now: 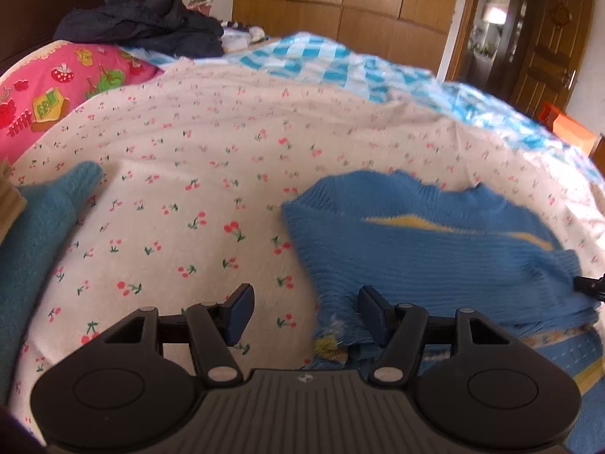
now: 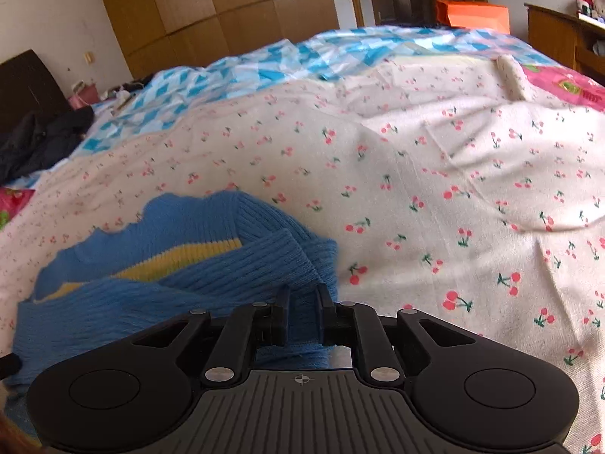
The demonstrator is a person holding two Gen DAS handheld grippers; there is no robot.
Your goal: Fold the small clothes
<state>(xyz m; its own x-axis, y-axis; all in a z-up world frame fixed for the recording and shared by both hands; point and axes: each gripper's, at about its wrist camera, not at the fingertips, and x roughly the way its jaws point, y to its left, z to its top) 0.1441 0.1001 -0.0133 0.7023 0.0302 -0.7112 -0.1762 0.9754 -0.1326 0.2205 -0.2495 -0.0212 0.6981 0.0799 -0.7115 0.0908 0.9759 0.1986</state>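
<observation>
**Blue knit sweater on bed, one tool clamped**

Blue sweater [image 1: 435, 257] with yellow stripe: lies on cherry-print sheet [image 1: 211, 174], at 3 o'clock in the left view. Left tool [image 1: 304, 316]: fingers wide apart, right finger over the sweater's edge. Right tool [image 2: 302, 312]: pinched on sweater fabric. Teal knit garment [image 1: 34, 234] at 9 o'clock. Dark clothing [image 1: 147, 24] at 11 o'clock.

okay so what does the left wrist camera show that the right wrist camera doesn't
Only the left wrist view shows the teal garment at the left edge and the open left gripper, one finger over the sweater's edge. Only the right wrist view shows the right gripper, its fingers narrowed around a fold of the sweater, plus the wooden desk. Both show the blue sweater with its yellow stripe, the cherry-print sheet, the checked blue quilt and the dark clothes.
</observation>
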